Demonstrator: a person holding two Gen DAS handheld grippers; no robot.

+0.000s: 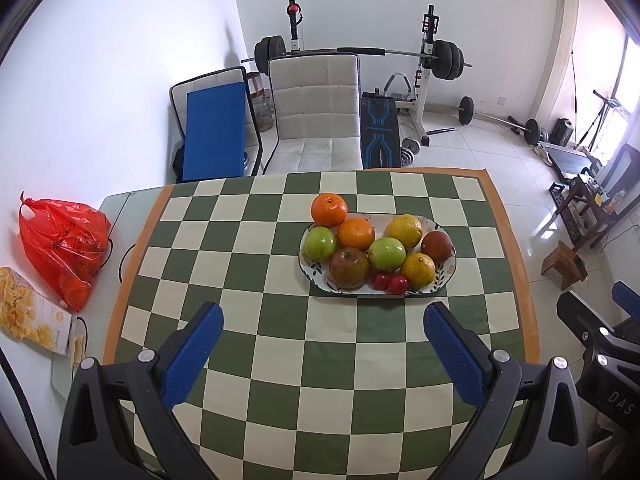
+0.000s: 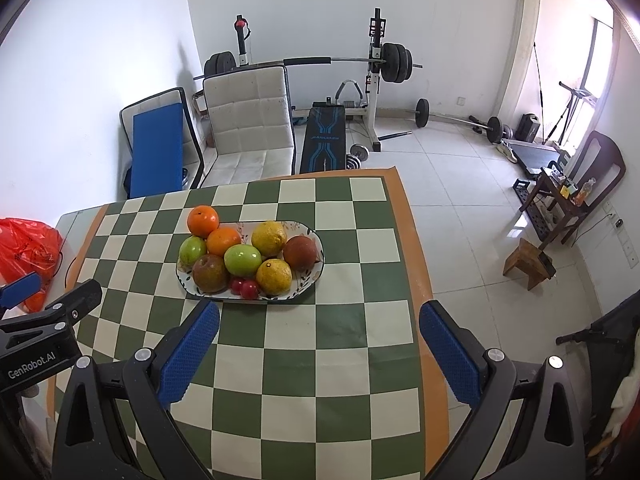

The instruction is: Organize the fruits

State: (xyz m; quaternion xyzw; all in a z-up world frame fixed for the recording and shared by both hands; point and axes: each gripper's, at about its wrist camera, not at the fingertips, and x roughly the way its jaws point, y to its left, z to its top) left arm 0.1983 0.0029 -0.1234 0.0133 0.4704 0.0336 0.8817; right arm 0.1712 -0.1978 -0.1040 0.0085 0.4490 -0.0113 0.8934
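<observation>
The oval plate [image 1: 442, 280] is sitting near the middle of the checkered tablecloth [image 1: 280, 360], crowded with fruit: two green apples [image 1: 386, 253], an orange [image 1: 355, 233], two yellow citrus [image 1: 405, 231], two dark reddish fruits [image 1: 349, 267] and a pair of small red tomatoes [image 1: 390, 282] tucked at the near rim. A second orange [image 1: 329, 209] is resting at the far edge, seemingly on the cloth just beside the plate, which I would guess is because the dish is too full to hold it.

Both tools are hovering over the near part of the table, short of the plate. The left gripper [image 1: 323, 320] is standing spread wide and holding nothing, the plate lying ahead and slightly to its right. The right gripper [image 2: 319, 318] is likewise gaping and empty, the plate lying ahead and to its left, near its left finger. A red plastic bag [image 1: 60, 248] is slumping at the table's left edge.
</observation>
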